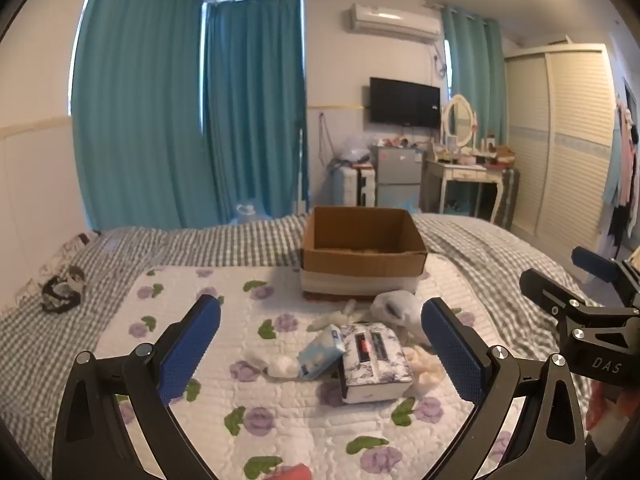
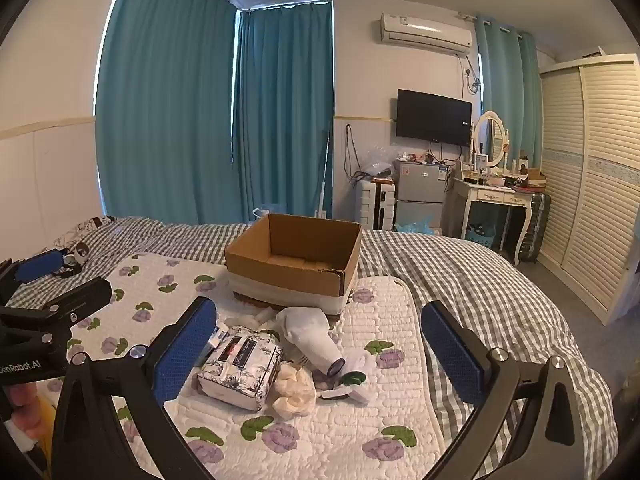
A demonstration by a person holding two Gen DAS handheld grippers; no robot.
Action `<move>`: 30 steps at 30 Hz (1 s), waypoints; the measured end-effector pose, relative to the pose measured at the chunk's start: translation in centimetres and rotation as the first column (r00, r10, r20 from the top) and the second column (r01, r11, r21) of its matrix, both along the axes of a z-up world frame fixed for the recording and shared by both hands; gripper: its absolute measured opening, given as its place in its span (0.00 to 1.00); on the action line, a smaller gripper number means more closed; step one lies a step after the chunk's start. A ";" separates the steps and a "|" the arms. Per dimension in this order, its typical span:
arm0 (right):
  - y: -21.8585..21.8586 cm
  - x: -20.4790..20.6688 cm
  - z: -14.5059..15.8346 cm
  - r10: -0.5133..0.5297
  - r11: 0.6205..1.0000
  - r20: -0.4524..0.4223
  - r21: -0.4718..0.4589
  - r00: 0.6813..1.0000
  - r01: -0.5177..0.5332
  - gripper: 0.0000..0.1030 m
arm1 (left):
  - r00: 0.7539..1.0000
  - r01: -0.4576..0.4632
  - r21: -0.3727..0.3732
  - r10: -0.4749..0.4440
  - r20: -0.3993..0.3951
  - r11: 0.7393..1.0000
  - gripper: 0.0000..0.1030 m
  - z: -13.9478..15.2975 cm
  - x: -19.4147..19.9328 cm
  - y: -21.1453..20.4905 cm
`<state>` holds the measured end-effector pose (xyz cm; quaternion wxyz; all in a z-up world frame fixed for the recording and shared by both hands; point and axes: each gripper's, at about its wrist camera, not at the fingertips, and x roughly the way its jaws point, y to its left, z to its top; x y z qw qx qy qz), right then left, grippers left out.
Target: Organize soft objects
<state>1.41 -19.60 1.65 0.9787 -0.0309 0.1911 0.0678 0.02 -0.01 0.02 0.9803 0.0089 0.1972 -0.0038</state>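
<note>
An open cardboard box stands on the bed. In front of it lies a heap of soft things: a floral tissue pack, a light-blue packet, a white cotton wad, a white plush toy and a cream cloth wad. My left gripper is open and empty, above and just short of the heap. My right gripper is open and empty, also just short of the heap.
A white quilt with purple flowers covers a grey checked blanket. A dark small object lies far left. A wardrobe stands right, a fridge and dresser behind.
</note>
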 end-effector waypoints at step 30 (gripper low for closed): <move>0.0 -0.1 0.1 0.000 1.000 0.002 0.004 1.000 0.000 1.00 | 1.000 -0.017 -0.008 0.017 0.001 1.000 1.00 -0.3 -0.2 0.3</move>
